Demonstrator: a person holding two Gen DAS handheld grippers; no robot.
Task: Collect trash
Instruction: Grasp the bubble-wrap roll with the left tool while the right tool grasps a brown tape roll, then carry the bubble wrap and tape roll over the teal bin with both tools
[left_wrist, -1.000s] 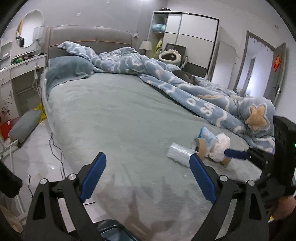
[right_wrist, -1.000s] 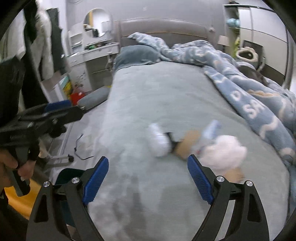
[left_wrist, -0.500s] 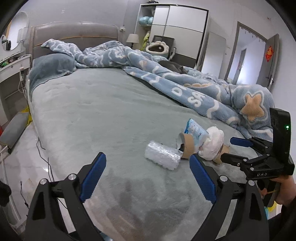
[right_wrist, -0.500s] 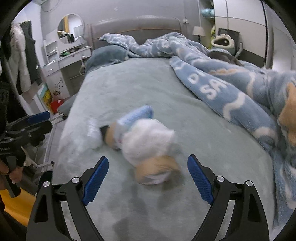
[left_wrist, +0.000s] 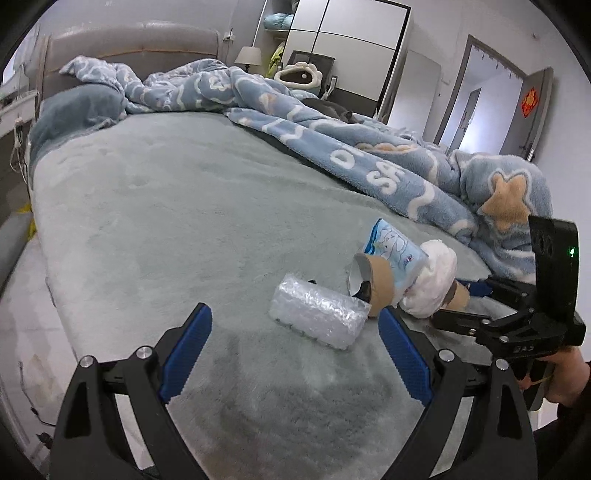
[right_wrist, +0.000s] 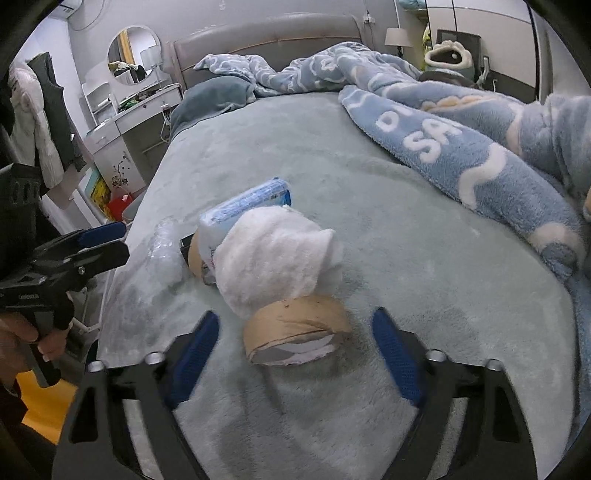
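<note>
A pile of trash lies near the foot of the grey-green bed (left_wrist: 166, 206): a bubble-wrap roll (left_wrist: 317, 315), a brown paper cup (left_wrist: 369, 284), a blue-and-white packet (left_wrist: 395, 254), a white fluffy wad (left_wrist: 432, 284) and a brown tape roll (right_wrist: 295, 332). My left gripper (left_wrist: 295, 354) is open and empty, just short of the bubble-wrap roll. My right gripper (right_wrist: 295, 354) is open and empty, its fingers on either side of the tape roll, close in front of the white wad (right_wrist: 273, 254). The packet (right_wrist: 247, 206) and the bubble wrap (right_wrist: 166, 251) lie behind.
A rumpled blue blanket (left_wrist: 369, 158) covers the bed's far and right side. A dressing table with a round mirror (right_wrist: 129, 103) stands left of the bed. A wardrobe (left_wrist: 351, 48) and an open door (left_wrist: 498, 103) are at the back. Floor lies left of the bed.
Both grippers have moved closer to the trash pile. The right gripper has swung so the tape roll now sits between its open fingers. Nothing has been taken hold of.
</note>
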